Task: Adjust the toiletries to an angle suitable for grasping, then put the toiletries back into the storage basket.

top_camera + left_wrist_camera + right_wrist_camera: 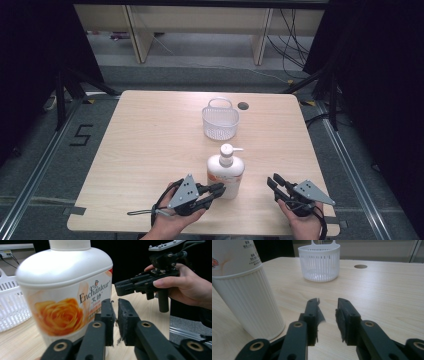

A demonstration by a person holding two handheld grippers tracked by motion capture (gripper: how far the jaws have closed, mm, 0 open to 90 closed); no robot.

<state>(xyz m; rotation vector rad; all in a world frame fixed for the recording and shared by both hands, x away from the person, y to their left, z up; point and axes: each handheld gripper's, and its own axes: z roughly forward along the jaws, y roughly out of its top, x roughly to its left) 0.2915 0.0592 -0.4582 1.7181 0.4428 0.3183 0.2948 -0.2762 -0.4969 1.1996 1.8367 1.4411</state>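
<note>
A white pump bottle (pixel 226 172) with an orange rose label stands upright near the table's front middle. It looms close in the left gripper view as the bottle (pixel 62 290), and its ribbed base is the bottle (pixel 244 297) at left in the right gripper view. My left gripper (pixel 220 191) lies just left of the bottle's base, tips beside it; its jaws (pixel 116 312) stand a narrow gap apart with nothing between them. My right gripper (pixel 273 182) sits to the bottle's right, apart from it, jaws open and empty (pixel 328 312). A hand holds it (pixel 120 288).
A white slatted basket (pixel 220 120) with a hanging loop stands behind the bottle toward the table's far side, seen also as the basket (pixel 319 262). A round cable hole (pixel 243 106) lies just right of it. The wooden table (pixel 150 150) has bare surface to the left.
</note>
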